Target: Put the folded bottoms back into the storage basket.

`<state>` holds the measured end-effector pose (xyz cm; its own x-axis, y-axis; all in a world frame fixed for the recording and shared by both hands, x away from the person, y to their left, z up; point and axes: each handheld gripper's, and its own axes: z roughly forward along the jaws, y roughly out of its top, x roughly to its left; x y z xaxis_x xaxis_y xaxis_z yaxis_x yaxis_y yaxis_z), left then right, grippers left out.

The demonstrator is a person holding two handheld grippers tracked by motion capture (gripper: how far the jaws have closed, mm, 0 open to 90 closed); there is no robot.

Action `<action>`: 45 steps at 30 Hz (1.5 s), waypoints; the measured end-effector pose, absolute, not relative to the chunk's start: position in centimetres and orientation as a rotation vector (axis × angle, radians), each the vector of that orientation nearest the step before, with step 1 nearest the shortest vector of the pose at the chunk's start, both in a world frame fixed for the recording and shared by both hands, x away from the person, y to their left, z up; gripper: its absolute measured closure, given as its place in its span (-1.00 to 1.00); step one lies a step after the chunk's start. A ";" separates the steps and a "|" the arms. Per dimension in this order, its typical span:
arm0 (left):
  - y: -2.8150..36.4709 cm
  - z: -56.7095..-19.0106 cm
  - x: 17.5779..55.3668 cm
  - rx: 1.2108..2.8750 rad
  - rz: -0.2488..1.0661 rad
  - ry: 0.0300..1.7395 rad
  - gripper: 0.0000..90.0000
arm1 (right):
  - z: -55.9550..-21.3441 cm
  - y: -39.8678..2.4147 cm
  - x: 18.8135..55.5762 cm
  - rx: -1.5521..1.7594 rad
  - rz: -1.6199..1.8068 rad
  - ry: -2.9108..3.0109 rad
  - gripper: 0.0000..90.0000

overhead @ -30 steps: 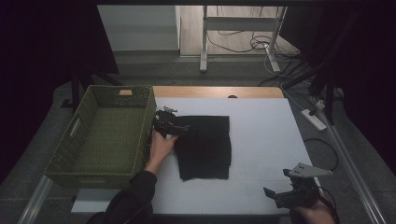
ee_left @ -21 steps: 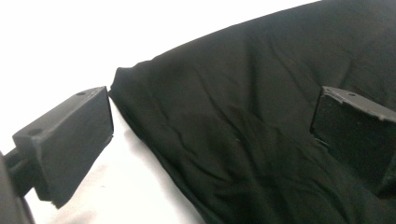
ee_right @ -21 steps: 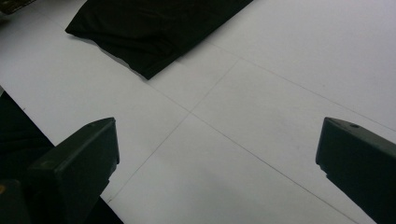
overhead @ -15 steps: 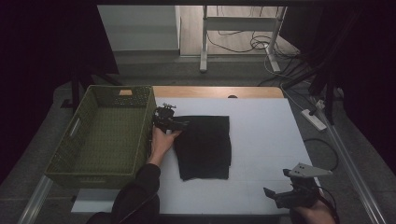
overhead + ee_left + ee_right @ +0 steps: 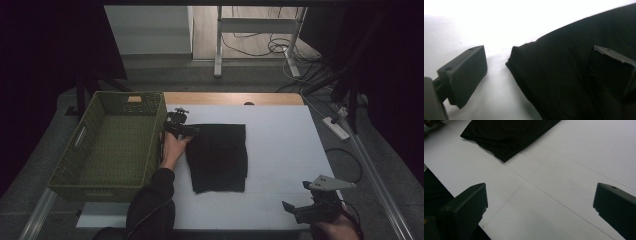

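A folded black cloth (image 5: pixel 218 157) lies flat on the white table (image 5: pixel 285 145), a little left of centre. My left gripper (image 5: pixel 181 127) is at the cloth's far left corner, beside the basket. In the left gripper view its jaws stand open, one over bare table and the other over the black cloth (image 5: pixel 574 75), with the corner of the fold between them. My right gripper (image 5: pixel 314 207) rests at the table's near right edge, apart from the cloth. Its jaws are wide open over bare table, and the black cloth (image 5: pixel 509 135) lies farther off.
A green woven basket (image 5: pixel 112 145) stands at the table's left side, touching close to my left hand. A wooden strip (image 5: pixel 232 98) runs along the table's far edge. Cables and a power strip (image 5: pixel 336 127) lie on the floor to the right.
My left hand has shifted slightly along the cloth's left edge near its far corner. The right gripper has stayed where it was.
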<state>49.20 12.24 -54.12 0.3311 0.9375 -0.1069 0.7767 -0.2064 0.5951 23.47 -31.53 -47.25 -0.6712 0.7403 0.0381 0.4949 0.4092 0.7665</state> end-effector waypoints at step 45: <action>11.3 -54.7 47.2 1.994 0.363 1.271 0.74 | -47.3 -30.0 24.6 0.971 1.180 2.395 -0.99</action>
